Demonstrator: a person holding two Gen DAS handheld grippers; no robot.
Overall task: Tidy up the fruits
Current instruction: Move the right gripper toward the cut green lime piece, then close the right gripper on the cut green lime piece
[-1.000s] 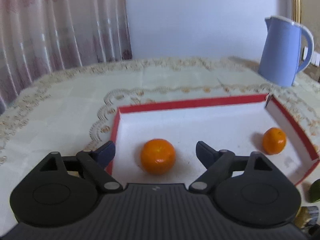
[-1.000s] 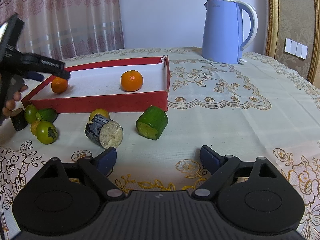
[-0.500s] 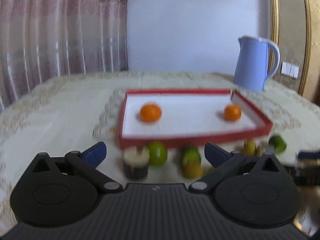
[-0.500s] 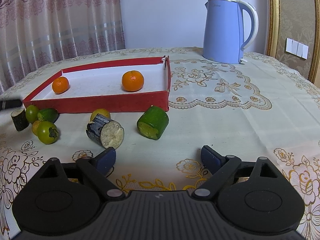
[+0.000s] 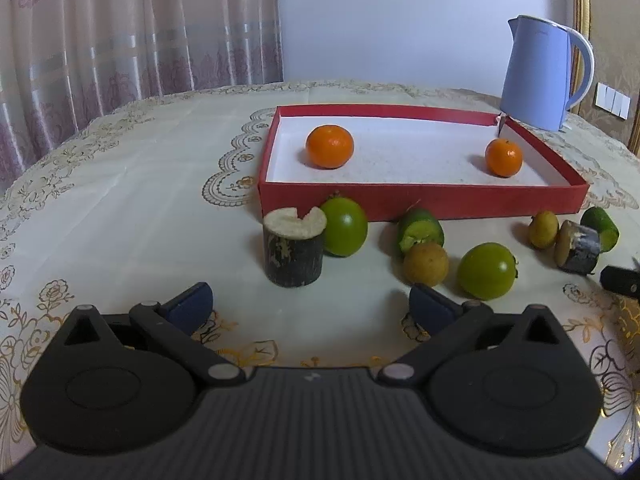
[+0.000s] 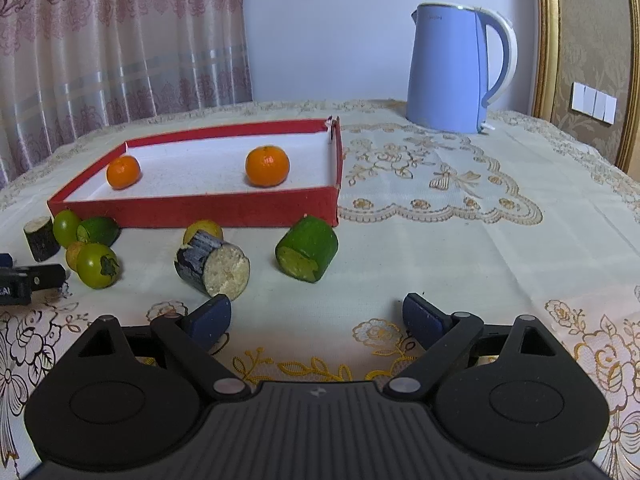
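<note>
A red tray (image 5: 420, 197) (image 6: 192, 212) with a white floor holds two oranges (image 5: 329, 146) (image 5: 503, 157). In front of it on the tablecloth lie green round fruits (image 5: 345, 226) (image 5: 486, 270), small yellow fruits (image 5: 425, 263) (image 5: 543, 229), green cut pieces (image 5: 421, 229) (image 6: 307, 249) and two dark stubs (image 5: 293, 246) (image 6: 212, 263). My left gripper (image 5: 311, 305) is open and empty, low over the cloth just short of the upright stub. My right gripper (image 6: 316, 317) is open and empty, in front of the lying stub and green piece.
A blue kettle (image 5: 541, 72) (image 6: 454, 68) stands behind the tray's right end. Curtains hang at the back left. The left gripper's tip (image 6: 24, 280) shows at the left edge of the right wrist view.
My left gripper has pulled back out of the tray, leaving the orange inside, and come down low in front of the loose fruit. My right gripper has hardly moved.
</note>
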